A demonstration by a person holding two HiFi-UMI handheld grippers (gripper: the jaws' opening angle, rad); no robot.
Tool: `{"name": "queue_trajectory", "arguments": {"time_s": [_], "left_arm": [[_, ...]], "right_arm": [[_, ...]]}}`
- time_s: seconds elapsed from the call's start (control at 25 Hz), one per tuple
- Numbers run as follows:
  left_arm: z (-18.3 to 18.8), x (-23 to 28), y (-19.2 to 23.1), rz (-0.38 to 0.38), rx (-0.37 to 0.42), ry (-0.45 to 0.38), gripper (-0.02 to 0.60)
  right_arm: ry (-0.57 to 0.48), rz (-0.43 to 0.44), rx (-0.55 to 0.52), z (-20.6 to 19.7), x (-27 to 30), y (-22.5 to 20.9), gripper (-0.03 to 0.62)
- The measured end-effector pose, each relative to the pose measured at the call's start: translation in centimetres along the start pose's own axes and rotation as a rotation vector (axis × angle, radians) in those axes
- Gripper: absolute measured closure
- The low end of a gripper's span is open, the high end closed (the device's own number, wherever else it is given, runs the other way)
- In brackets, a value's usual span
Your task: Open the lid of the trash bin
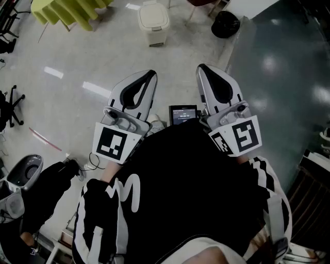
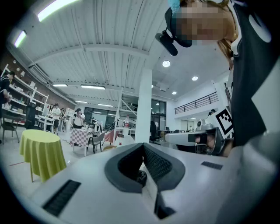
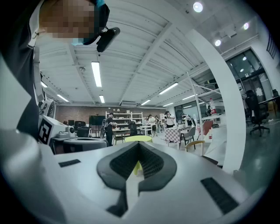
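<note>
Cream-coloured, with its lid down, the trash bin (image 1: 153, 20) stands on the pale floor (image 1: 103, 56) well ahead of you, between a yellow-green tablecloth (image 1: 67, 10) and a round black container (image 1: 225, 24). You hold both grippers close to your chest, far from the bin. Your left gripper (image 1: 148, 77) has its jaws pressed together on nothing. Your right gripper (image 1: 202, 69) is likewise closed tip to tip and empty.

bright ceiling strips | floor glare | fisheye-warped, vignetted edges | foreground soft
</note>
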State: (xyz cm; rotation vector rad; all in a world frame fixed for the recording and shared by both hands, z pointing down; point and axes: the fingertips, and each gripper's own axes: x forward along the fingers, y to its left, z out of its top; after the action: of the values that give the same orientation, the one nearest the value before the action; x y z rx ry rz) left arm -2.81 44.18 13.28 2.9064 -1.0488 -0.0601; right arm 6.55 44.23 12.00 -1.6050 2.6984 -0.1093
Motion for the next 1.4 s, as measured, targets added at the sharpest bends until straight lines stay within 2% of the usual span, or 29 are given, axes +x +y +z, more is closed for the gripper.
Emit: {"name": "queue_trajectory", "arguments": {"time_s": [0.84,1.4], "left_arm": [[0.2,-0.8,0.5,-0.015,-0.01,-0.005,0.574],[-0.9,-4.7,1.3,-0.069,-0.002,-0.014,0.574]], "right_arm": [[0.021,-0.018,0.029,-0.8,0.3,1.0,0.591],[-0.006,-0.066,0.049,-2.8,-0.2,5.3,0.591]]}}
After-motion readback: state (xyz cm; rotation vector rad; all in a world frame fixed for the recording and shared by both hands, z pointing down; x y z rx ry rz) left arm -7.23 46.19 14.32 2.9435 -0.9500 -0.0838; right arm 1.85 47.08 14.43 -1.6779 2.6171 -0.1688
